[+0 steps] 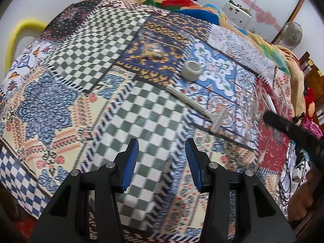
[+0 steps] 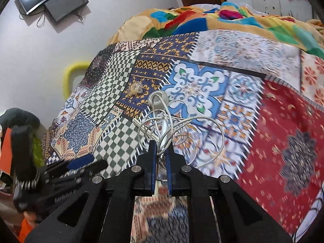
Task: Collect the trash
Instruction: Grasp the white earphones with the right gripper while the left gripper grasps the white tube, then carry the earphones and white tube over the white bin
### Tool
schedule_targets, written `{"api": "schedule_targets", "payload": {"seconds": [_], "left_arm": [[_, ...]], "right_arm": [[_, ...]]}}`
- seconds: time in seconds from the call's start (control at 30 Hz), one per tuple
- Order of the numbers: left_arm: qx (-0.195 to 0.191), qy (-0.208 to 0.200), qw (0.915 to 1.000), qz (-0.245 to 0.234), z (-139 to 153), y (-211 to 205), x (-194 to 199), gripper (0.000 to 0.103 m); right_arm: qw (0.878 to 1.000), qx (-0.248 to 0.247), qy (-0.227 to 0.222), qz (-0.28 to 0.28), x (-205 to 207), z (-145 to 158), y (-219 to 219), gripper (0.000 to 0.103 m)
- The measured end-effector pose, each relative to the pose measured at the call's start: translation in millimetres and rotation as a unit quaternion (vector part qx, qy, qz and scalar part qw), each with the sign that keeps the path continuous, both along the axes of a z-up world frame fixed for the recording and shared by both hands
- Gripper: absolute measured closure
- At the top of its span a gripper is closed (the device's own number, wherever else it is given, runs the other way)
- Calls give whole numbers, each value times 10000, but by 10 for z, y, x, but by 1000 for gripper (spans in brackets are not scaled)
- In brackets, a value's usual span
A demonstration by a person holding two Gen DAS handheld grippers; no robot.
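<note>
Right gripper [image 2: 161,154] is clamping down on a tangled white cable [image 2: 172,121], pinched at the bunched middle over the patchwork bedspread [image 2: 283,141]. It's looking light and floppy, so loops are probably gonna snag. Just beyond the cable, a tape roll [image 2: 160,101] and razor [image 1: 194,105] are waiting. Left gripper [image 1: 162,162] is hanging open, empty.

- Printed patchwork bedcover [image 1: 141,109]: matt woven cloth.
- Tape roll [image 1: 191,70]: dull grey, smooth.
- Crumpled clear wrapper [image 2: 136,88]: glossy plastic.
- Tangled white cable [image 2: 182,121]: smooth plastic sheath.
- Gripper fingers [image 1: 131,162]: matt black plastic, blue pads, bright metal pins.
</note>
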State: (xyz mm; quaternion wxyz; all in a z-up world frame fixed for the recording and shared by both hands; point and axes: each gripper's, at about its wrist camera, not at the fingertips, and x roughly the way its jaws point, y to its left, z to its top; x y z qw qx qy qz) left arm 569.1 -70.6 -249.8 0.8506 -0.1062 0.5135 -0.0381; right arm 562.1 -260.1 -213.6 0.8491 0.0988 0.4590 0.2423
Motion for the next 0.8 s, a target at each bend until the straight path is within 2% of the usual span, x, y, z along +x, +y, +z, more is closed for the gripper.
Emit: {"api": "schedule_targets", "payload": {"seconds": [0.17, 0.27, 0.4, 0.5, 0.6, 0.63, 0.67, 0.7, 0.8], "left_arm": [[-103, 65, 9999, -74, -25, -245, 134, 56], [-128, 114, 9991, -394, -86, -479, 264, 56], [347, 197, 9964, -749, -244, -820, 430, 56], [803, 63, 9943, -700, -308, -961, 505, 56], [774, 23, 9956, -534, -325, -1010, 568, 57], [798, -7, 9957, -469, -325, -1024, 579, 62], [835, -20, 9954, -471, -322, -1041, 578, 78], [878, -15, 9949, -500, -314, -1046, 565, 85], [770, -11, 9955, -558, -263, -1016, 477, 89]], "right_arm": [[9992, -229, 93, -309, -175, -149, -299, 95], [9981, -283, 314, -453, -201, -306, -492, 95], [9965, -152, 655, -488, -208, -480, -675, 95], [9961, -162, 674, -543, -233, -509, -754, 95], [9963, -130, 636, -571, -267, -496, -786, 95], [9963, -153, 620, -574, -273, -489, -781, 95], [9963, -186, 600, -581, -283, -479, -775, 95], [9965, -211, 570, -580, -298, -464, -766, 95], [9971, -250, 487, -526, -343, -405, -742, 95]]}}
